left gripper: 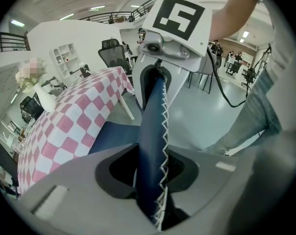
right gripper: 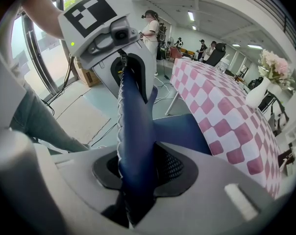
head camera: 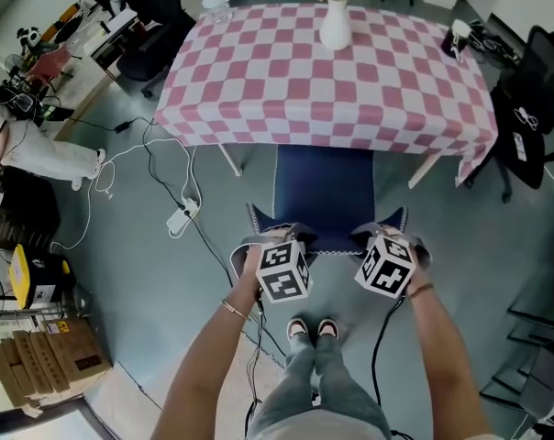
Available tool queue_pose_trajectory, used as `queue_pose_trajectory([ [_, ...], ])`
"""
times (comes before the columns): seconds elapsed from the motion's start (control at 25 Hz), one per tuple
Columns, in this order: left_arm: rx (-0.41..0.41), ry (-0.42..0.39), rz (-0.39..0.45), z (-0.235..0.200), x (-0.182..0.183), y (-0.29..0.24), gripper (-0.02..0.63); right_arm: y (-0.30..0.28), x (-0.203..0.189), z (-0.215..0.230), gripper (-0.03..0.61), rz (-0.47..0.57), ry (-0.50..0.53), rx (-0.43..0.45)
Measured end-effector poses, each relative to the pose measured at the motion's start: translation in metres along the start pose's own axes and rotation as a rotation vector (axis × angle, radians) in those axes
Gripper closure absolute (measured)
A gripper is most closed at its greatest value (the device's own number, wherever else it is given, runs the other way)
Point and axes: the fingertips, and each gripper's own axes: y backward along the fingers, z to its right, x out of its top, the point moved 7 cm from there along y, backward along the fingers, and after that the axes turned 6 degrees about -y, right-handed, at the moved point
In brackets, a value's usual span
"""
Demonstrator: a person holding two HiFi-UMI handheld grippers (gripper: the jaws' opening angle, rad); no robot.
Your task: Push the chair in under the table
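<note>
Beside checked-cloth table, left gripper, right gripper fingers tight on stitched blue chair.

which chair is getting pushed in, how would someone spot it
Find the table with the pink and white checked cloth; at its near edge stands a dark blue chair, seat partly under the cloth. The left gripper and right gripper are both clamped on its backrest top. Unlike the black office chairs off to the sides, it is blue with white zigzag stitching.
</note>
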Motion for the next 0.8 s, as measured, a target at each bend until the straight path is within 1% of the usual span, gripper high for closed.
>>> queue_pose_trajectory([
  [0.32, 0.007, -0.008, 0.011, -0.019, -0.002, -0.003, 0.517, -0.003, 0.006, 0.018, 0.462, 0.007, 0.009, 0.010],
  [0.44, 0.018, -0.012, 0.014, -0.028, -0.003, -0.004, 0.517, -0.004, 0.010, 0.025, 0.462, 0.010, 0.010, 0.000],
  [0.8, 0.044, -0.054, 0.022, -0.064, -0.002, -0.015, 0.517, -0.009, 0.018, 0.061, 0.463, 0.006, -0.008, -0.023],
])
